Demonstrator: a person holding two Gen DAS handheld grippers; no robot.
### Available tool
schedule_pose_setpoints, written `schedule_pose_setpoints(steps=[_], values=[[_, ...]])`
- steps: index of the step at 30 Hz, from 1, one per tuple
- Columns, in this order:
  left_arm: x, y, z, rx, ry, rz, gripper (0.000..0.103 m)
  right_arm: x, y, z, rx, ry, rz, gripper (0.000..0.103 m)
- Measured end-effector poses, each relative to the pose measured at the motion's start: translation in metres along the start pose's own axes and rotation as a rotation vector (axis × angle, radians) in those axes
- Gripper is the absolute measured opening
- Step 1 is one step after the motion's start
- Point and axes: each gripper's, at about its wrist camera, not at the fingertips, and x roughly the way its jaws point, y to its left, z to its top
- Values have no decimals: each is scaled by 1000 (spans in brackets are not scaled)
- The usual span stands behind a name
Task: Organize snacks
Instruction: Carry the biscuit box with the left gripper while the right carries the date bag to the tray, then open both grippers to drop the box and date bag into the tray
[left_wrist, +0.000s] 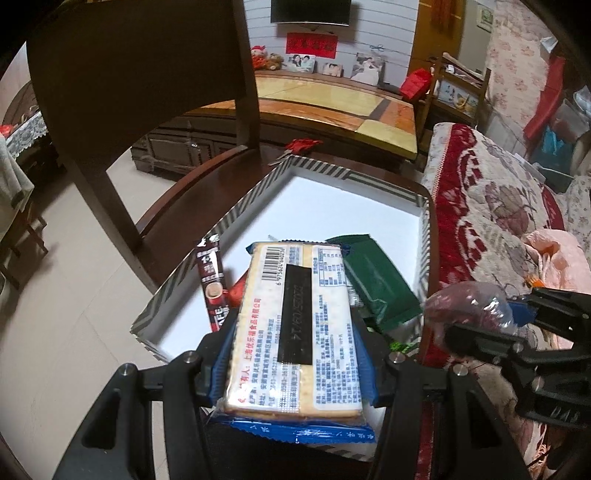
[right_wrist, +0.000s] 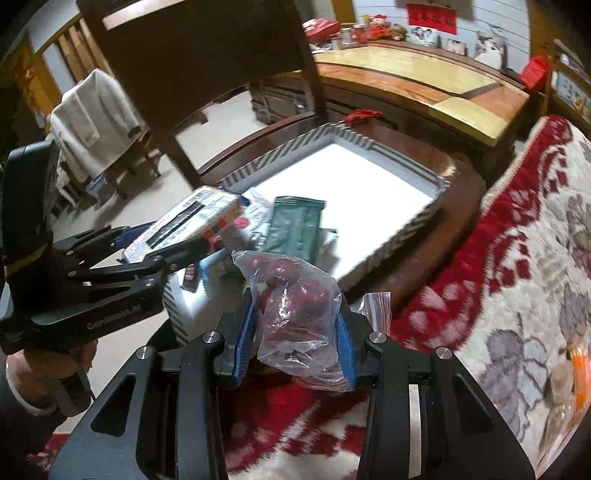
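My left gripper (left_wrist: 295, 332) is shut on a cracker pack (left_wrist: 295, 325) with a white label and blue end seal, held over the near end of a striped box (left_wrist: 236, 210) with a white floor. In the box lie a green packet (left_wrist: 373, 280) and a coffee stick sachet (left_wrist: 214, 288). My right gripper (right_wrist: 295, 325) is shut on a clear zip bag of red dates (right_wrist: 299, 306), held over the blanket just outside the box's near edge (right_wrist: 402, 236). In the right wrist view the left gripper (right_wrist: 207, 236) shows at left with the cracker pack (right_wrist: 195, 218), and the green packet (right_wrist: 295, 225) lies beyond.
The box rests on a dark wooden chair seat (left_wrist: 173, 199) whose backrest (left_wrist: 140, 66) rises behind. A red and cream floral blanket (left_wrist: 491, 206) covers the sofa at right. A wooden cabinet (left_wrist: 332, 107) stands further back. A hand and sleeve (right_wrist: 44, 373) grip the left tool.
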Motion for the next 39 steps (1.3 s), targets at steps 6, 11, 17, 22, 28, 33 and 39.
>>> schedule_pose_setpoints(steps=[6, 11, 17, 22, 28, 33, 39], values=[[8, 8, 1, -15, 19, 18, 58, 22, 20, 9, -42, 43, 24, 38], [14, 9, 3, -18, 28, 22, 58, 45, 25, 16, -66, 86, 1, 38], [24, 12, 5, -32, 41, 21, 58, 62, 23, 31, -81, 101, -51, 38], [32, 11, 9, -32, 49, 21, 57, 71, 11, 40, -68, 107, -64, 38], [41, 9, 14, -37, 54, 27, 57, 83, 3, 50, -56, 113, -61, 38], [43, 12, 16, -47, 54, 31, 57, 82, 0, 49, -50, 105, -40, 38], [40, 13, 15, -58, 52, 50, 57, 76, 2, 47, -29, 97, -9, 40]])
